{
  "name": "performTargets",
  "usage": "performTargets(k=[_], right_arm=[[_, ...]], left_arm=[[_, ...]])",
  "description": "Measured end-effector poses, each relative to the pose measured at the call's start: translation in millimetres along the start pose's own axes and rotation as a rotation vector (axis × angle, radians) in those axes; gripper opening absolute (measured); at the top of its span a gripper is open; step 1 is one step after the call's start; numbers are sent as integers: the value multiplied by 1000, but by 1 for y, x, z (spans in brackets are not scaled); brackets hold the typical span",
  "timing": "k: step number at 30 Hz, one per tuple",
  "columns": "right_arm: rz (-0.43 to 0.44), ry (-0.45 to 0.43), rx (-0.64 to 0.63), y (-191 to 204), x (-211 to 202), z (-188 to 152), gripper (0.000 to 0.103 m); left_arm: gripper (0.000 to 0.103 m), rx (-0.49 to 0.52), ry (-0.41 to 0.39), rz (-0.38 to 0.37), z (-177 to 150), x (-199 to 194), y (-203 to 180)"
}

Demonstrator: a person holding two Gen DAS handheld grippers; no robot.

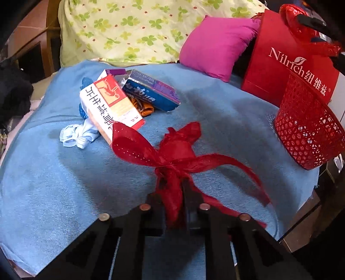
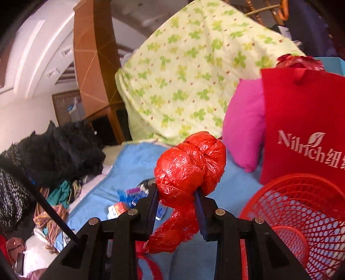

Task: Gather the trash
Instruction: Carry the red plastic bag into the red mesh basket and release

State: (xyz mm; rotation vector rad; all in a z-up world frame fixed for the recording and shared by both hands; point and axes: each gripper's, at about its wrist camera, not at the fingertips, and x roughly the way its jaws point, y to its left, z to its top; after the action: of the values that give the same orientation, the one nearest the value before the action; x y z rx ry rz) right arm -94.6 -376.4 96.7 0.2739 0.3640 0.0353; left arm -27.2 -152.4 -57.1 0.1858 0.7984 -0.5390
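Note:
My left gripper [image 1: 172,185] is shut on the knot of a red mesh ribbon bow [image 1: 172,148], whose loops and tails spread over the blue blanket [image 1: 64,183]. Beyond it lies a small heap: a white-and-red medicine box [image 1: 110,105], a blue box [image 1: 151,90] and a crumpled face mask [image 1: 75,135]. My right gripper [image 2: 176,193] is shut on a knotted red plastic bag [image 2: 189,165], held in the air left of the red mesh basket [image 2: 301,219]. In the left wrist view that red plastic bag [image 1: 295,19] shows at the top right, above the basket [image 1: 308,129].
A red paper carrier bag [image 1: 286,64] stands behind the basket, with a pink cushion [image 1: 215,43] and a green-patterned quilt [image 1: 133,30] beside it. Dark furry clothing [image 2: 60,150] and mixed fabrics are piled off the blanket's left edge. A wooden post [image 2: 94,64] rises behind.

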Motion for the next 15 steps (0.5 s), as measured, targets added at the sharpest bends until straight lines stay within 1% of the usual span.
performTargets(k=[4, 7, 9, 10, 11, 12, 15], right_arm=[[-16, -47, 42, -29, -22, 6, 34], [-30, -77, 90, -57, -40, 12, 34], [-34, -95, 140, -79, -52, 13, 34], [-34, -100, 165, -90, -57, 14, 34], [-36, -101, 181, -97, -60, 14, 34], [-48, -103, 203, -107, -65, 13, 34], [-76, -111, 282, -138, -78, 10, 34]], left_arm=[[10, 8, -63, -13, 4, -22, -20], [10, 14, -113, -54, 18, -46, -41], [10, 46, -157, -85, 36, -64, -63], [10, 65, -194, -114, 51, -75, -80], [10, 72, -209, -131, 58, -79, -88], [10, 87, -231, -171, 73, -87, -105], [10, 121, -256, -244, 105, -92, -145]])
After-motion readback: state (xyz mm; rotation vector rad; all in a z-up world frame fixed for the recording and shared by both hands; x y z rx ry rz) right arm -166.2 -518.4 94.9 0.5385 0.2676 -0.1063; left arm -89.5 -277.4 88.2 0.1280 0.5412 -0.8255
